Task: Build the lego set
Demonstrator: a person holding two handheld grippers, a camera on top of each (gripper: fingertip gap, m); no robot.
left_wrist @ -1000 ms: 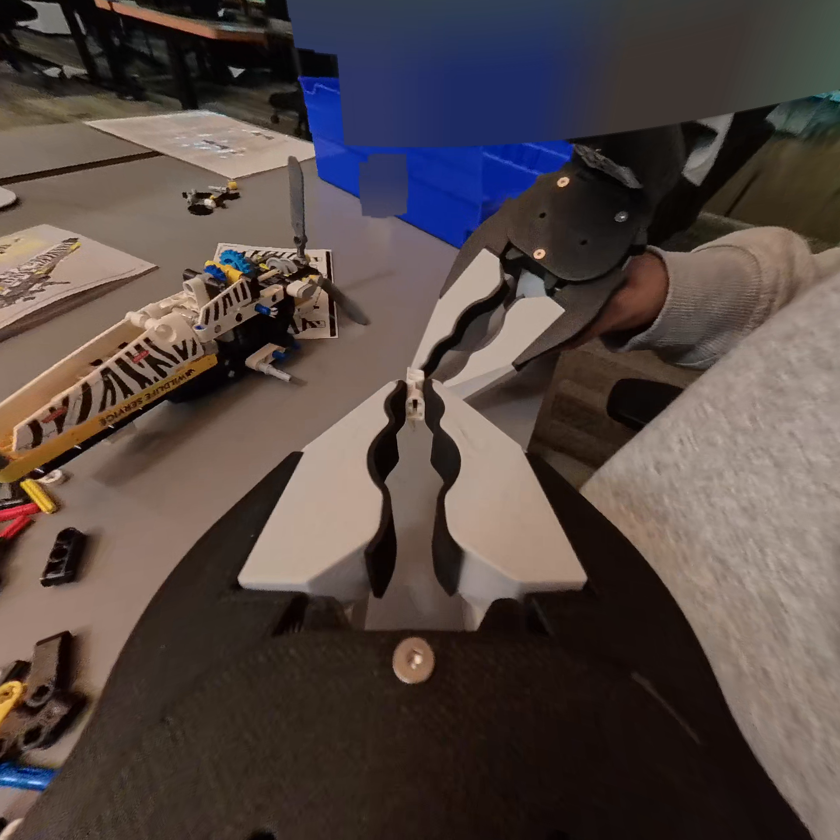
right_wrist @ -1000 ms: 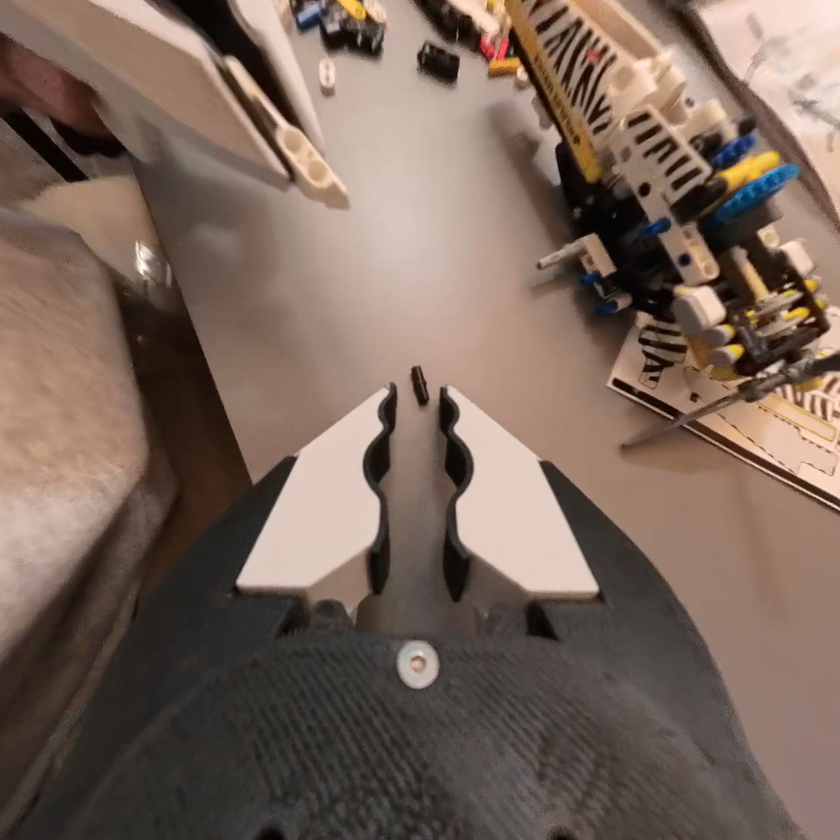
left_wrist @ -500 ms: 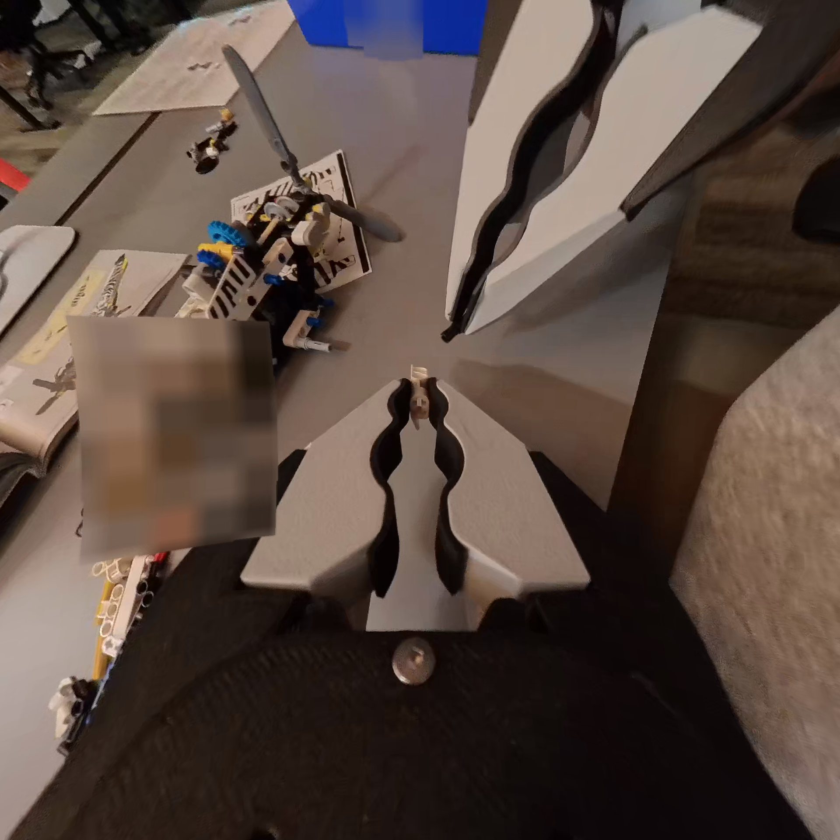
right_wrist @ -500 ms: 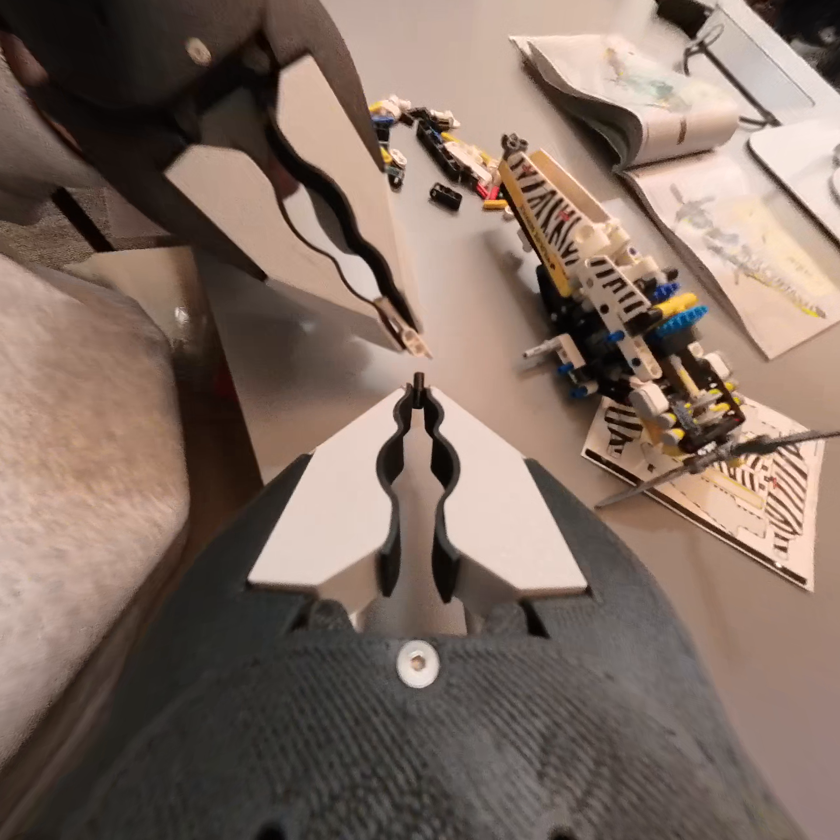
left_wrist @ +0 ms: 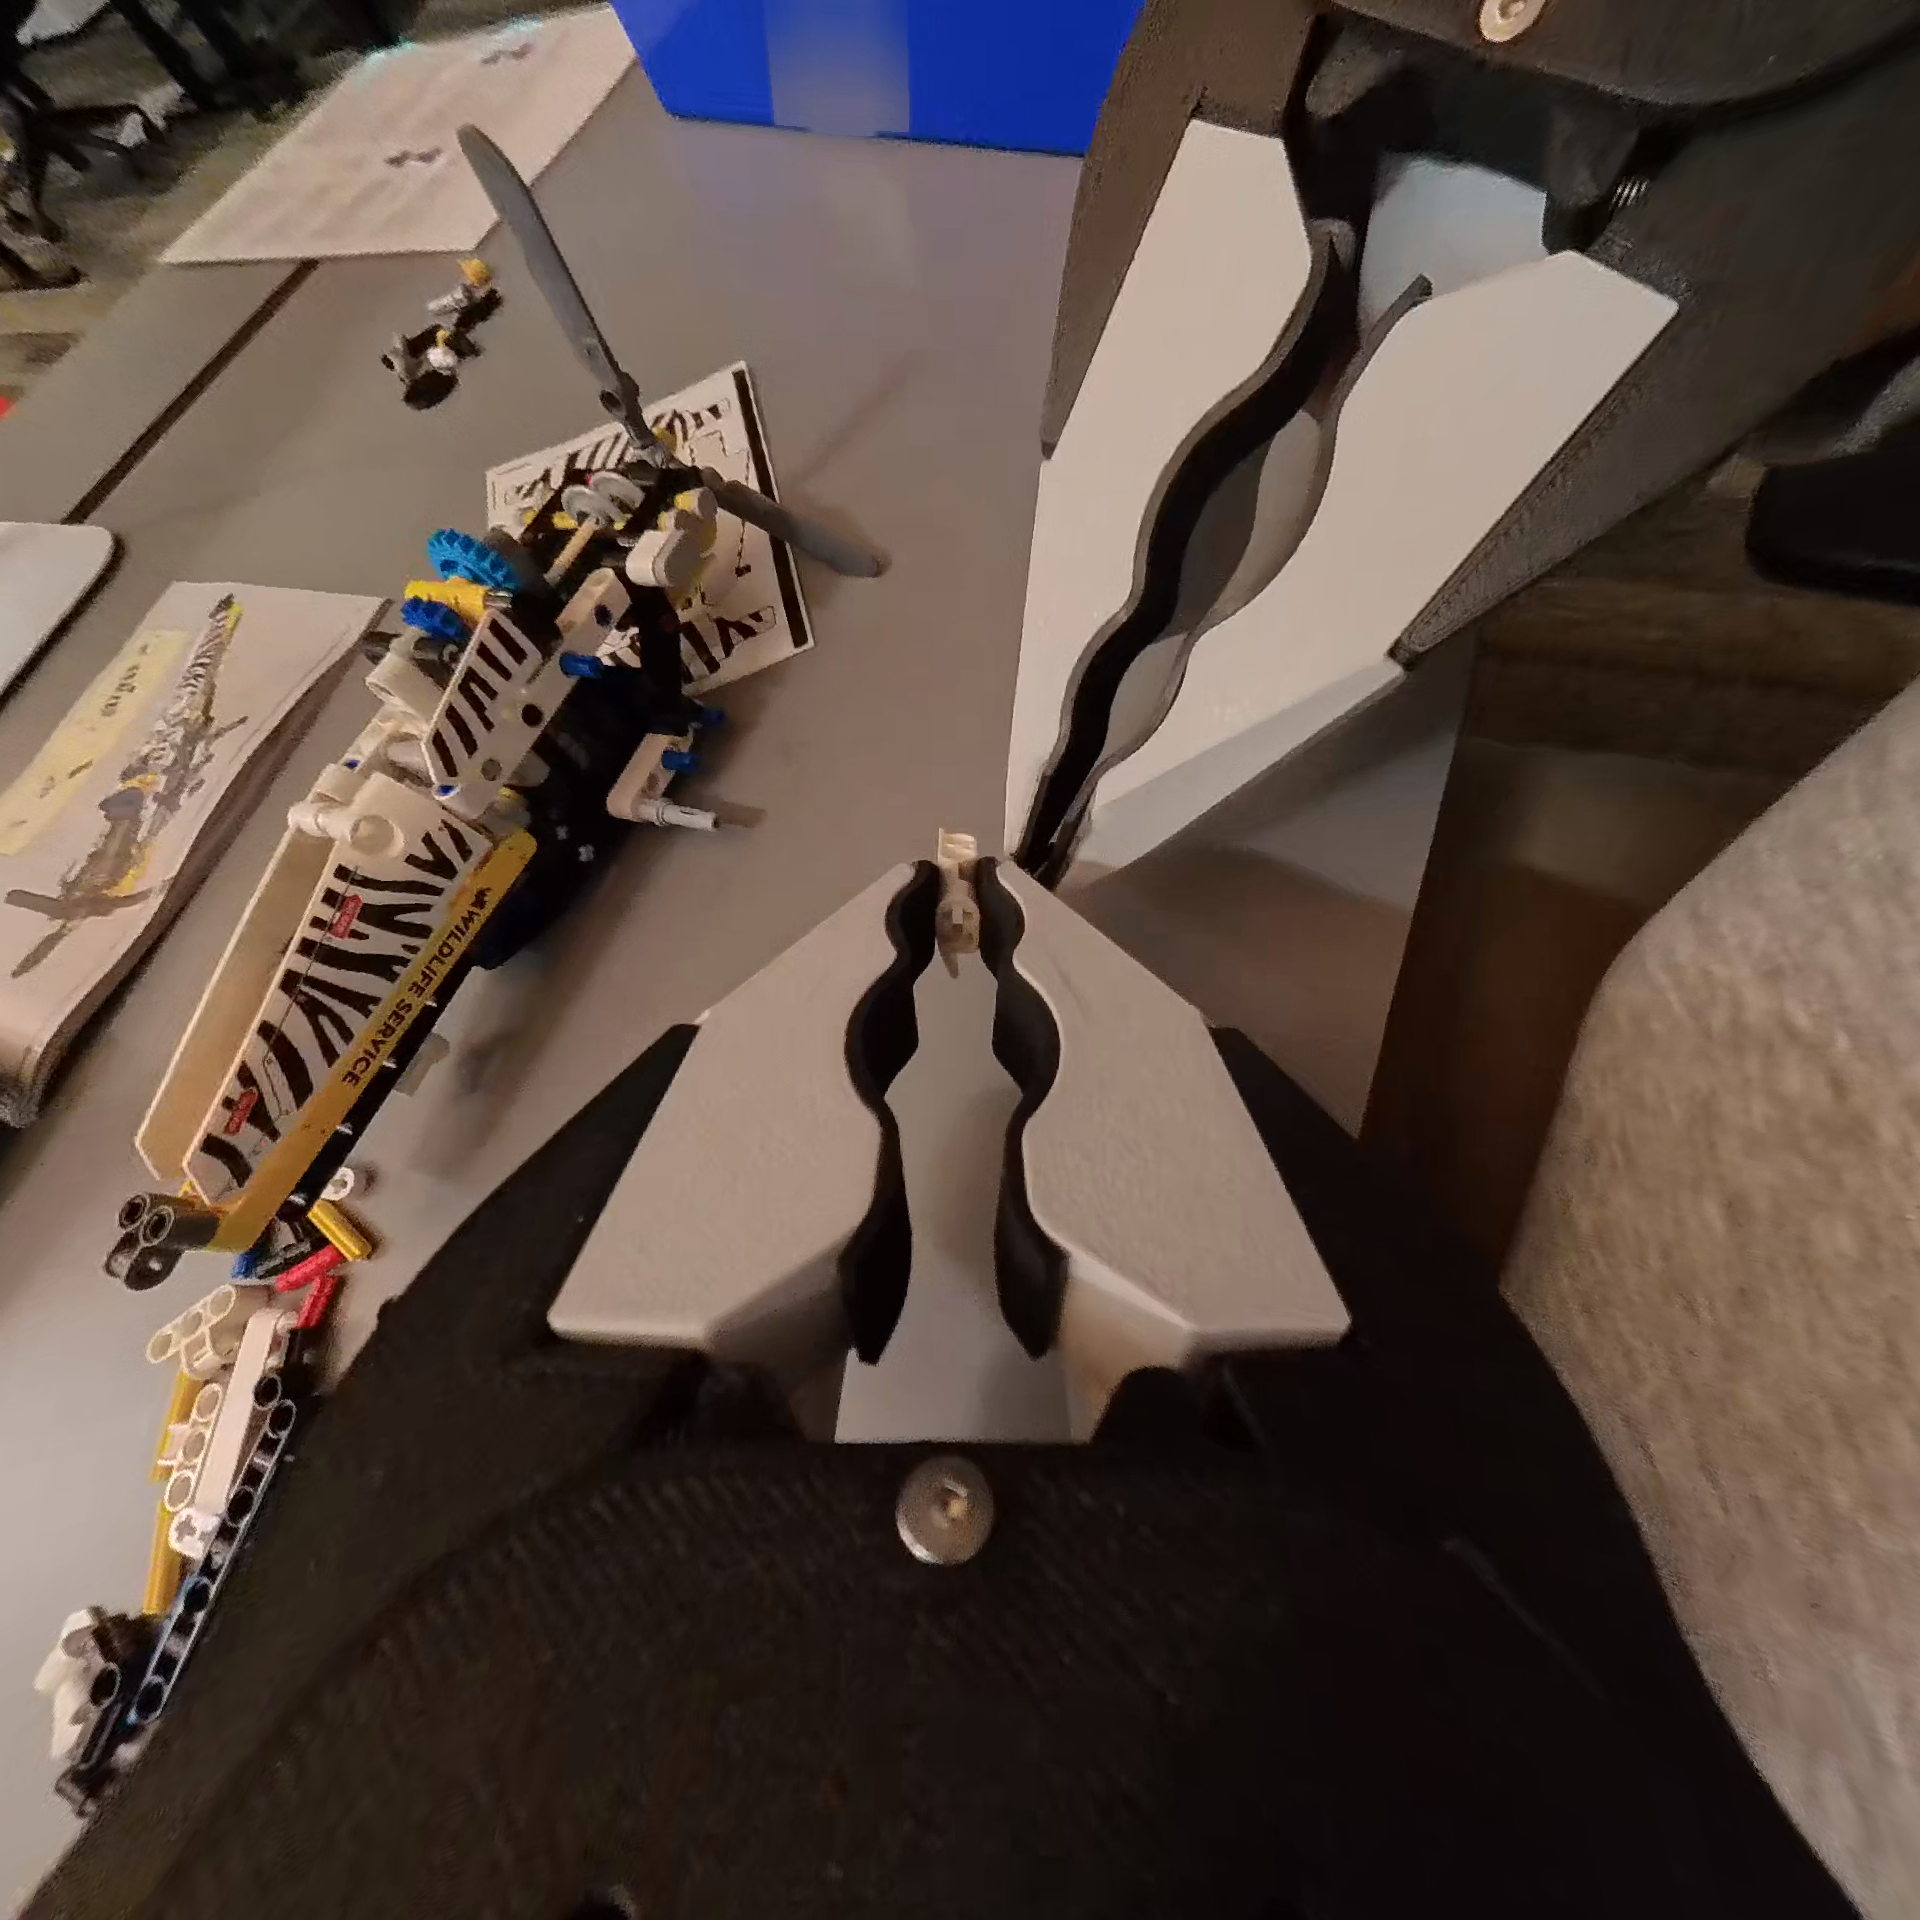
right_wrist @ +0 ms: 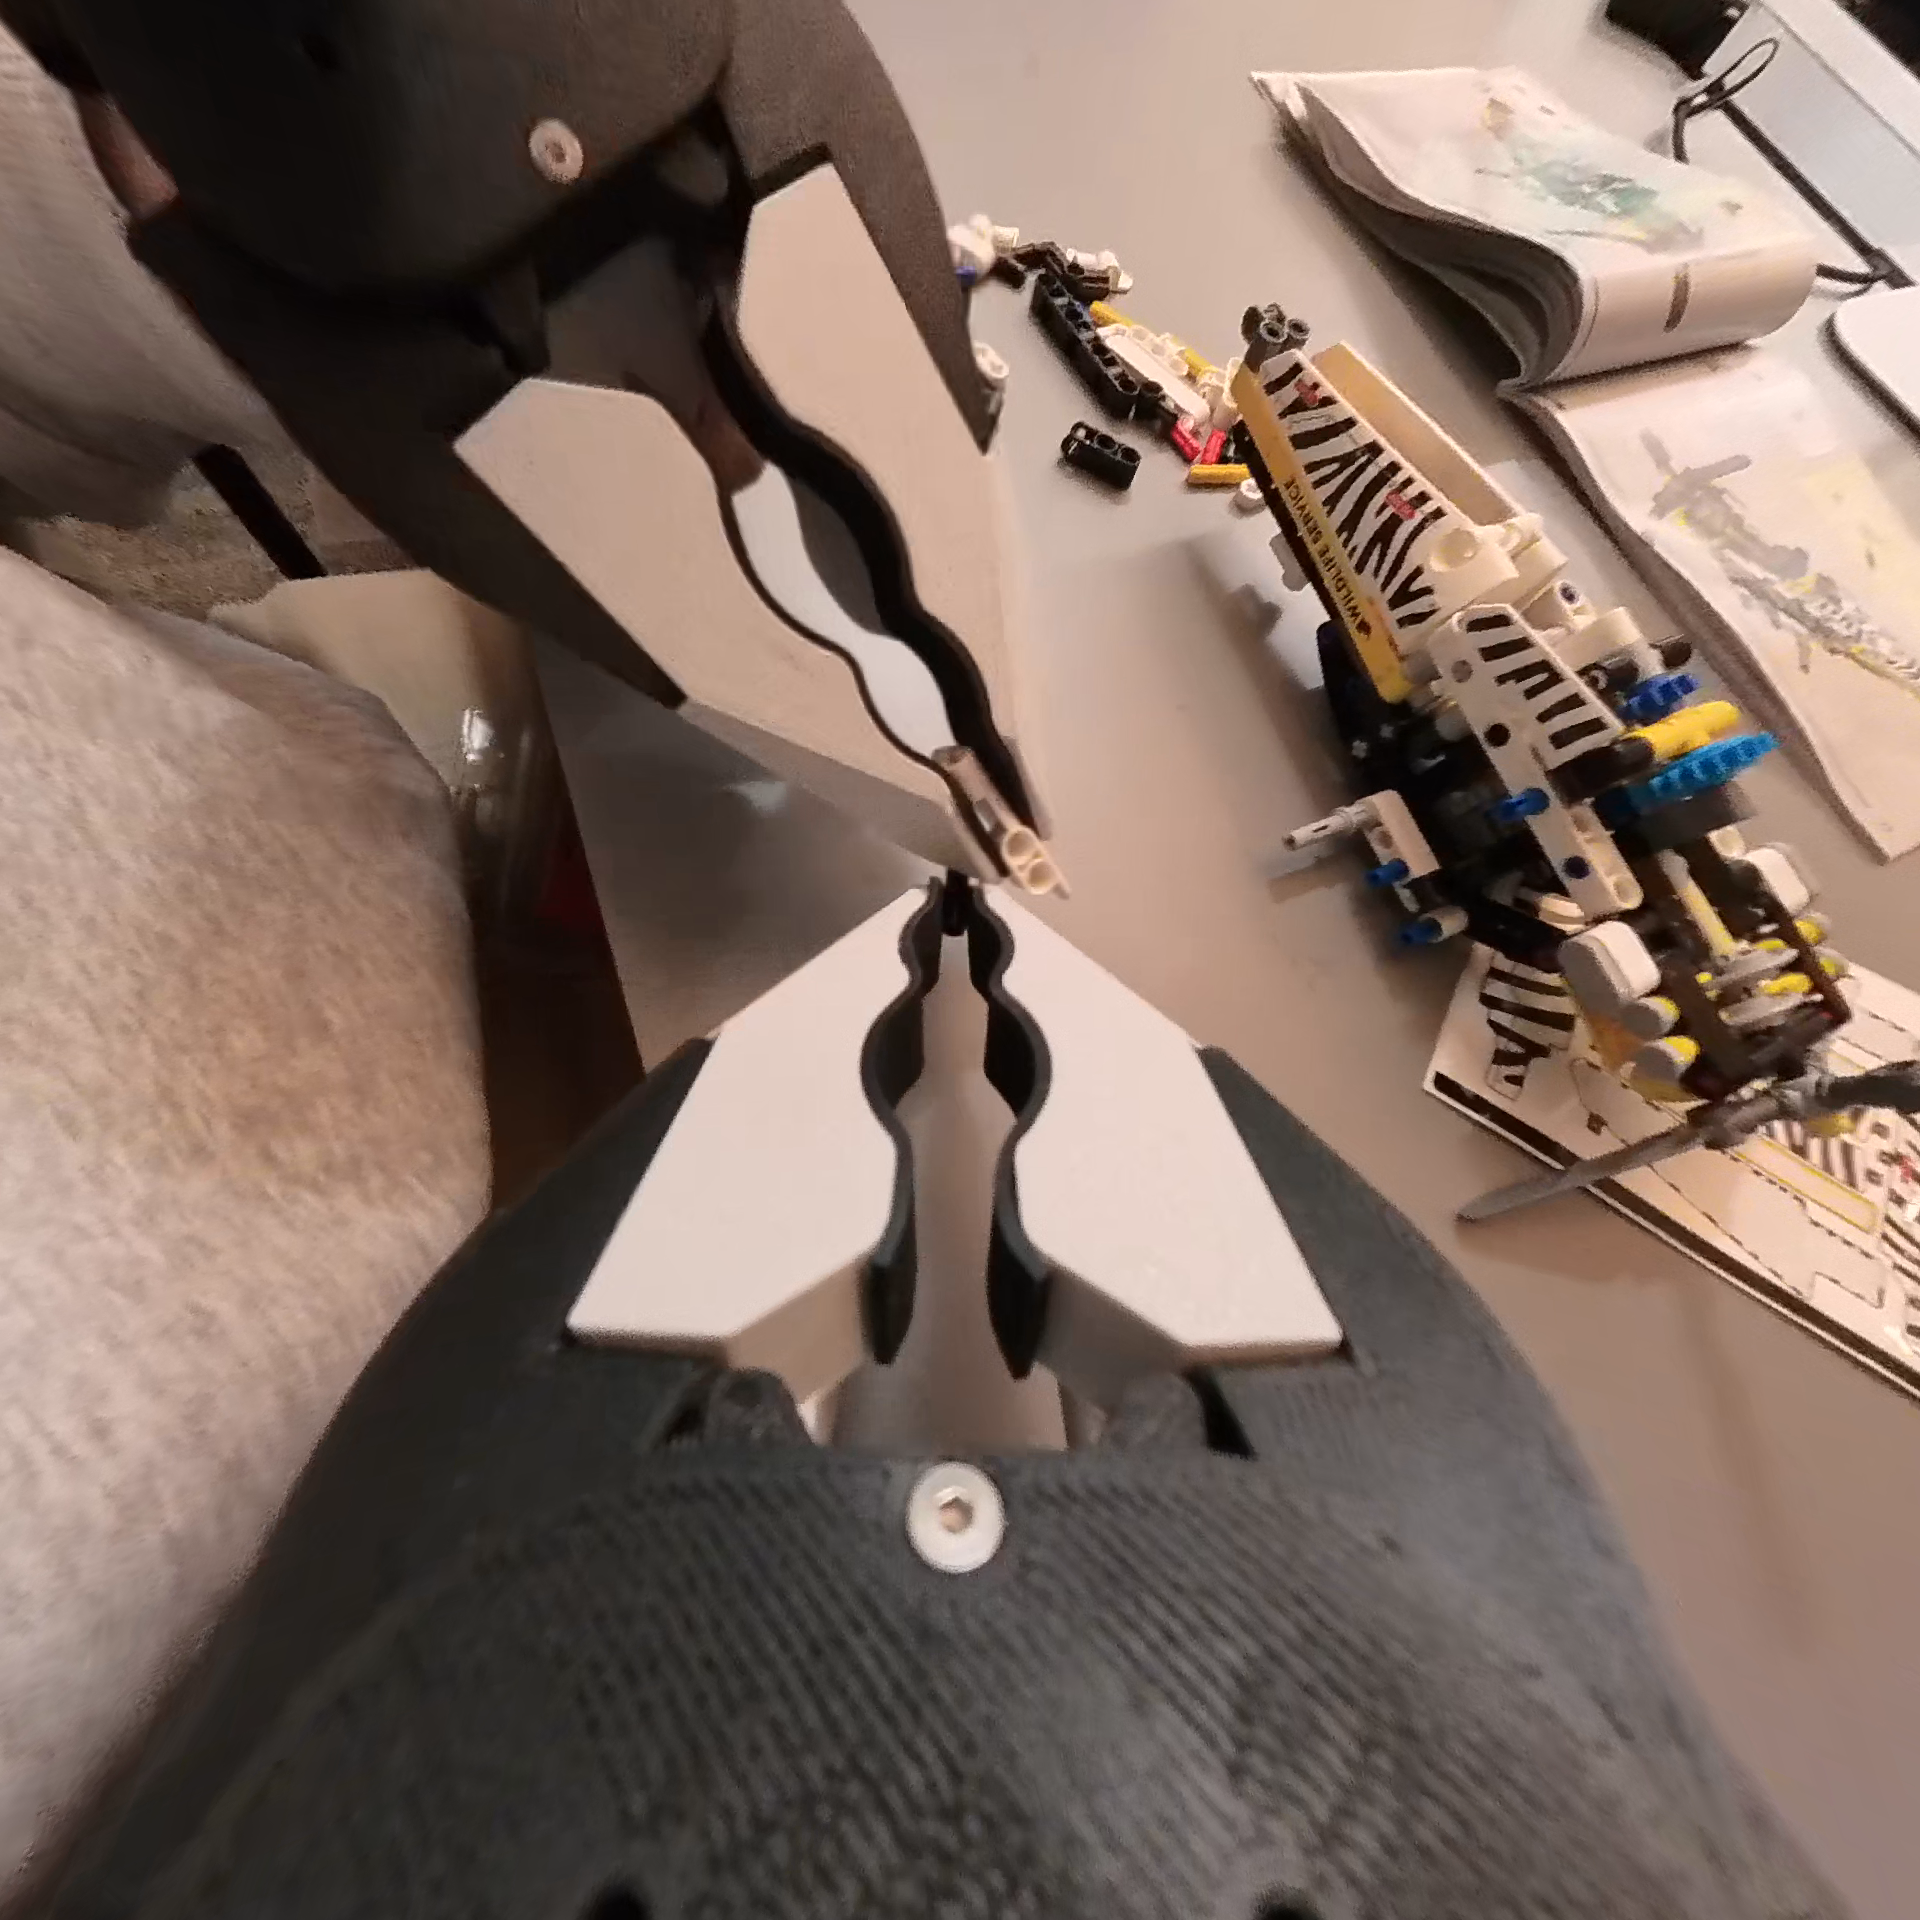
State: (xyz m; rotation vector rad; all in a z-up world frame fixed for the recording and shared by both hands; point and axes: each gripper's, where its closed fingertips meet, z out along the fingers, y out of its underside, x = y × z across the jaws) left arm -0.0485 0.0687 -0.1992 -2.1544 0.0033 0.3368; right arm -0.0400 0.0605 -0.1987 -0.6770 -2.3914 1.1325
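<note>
Left hand-held gripper (left_wrist: 958,883) pinching small white connector (left_wrist: 956,914) above worktop (left_wrist: 883,343). Right hand-held gripper (right_wrist: 951,904) clamping black pin (right_wrist: 950,906), tip just beside connector's holes. Aligning pin with hole — pushing straight, no twisting. Zebra-striped model (right_wrist: 1455,675) lying well apart.

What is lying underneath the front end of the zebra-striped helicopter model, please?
A striped sticker sheet lies flat on the grey table under the helicopter model's rotor end. Its middle is covered by the model, so that part cannot be seen.

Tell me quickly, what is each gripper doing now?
Left gripper: closed on a small white Lego connector.
Right gripper: closed on a small black pin.
</note>
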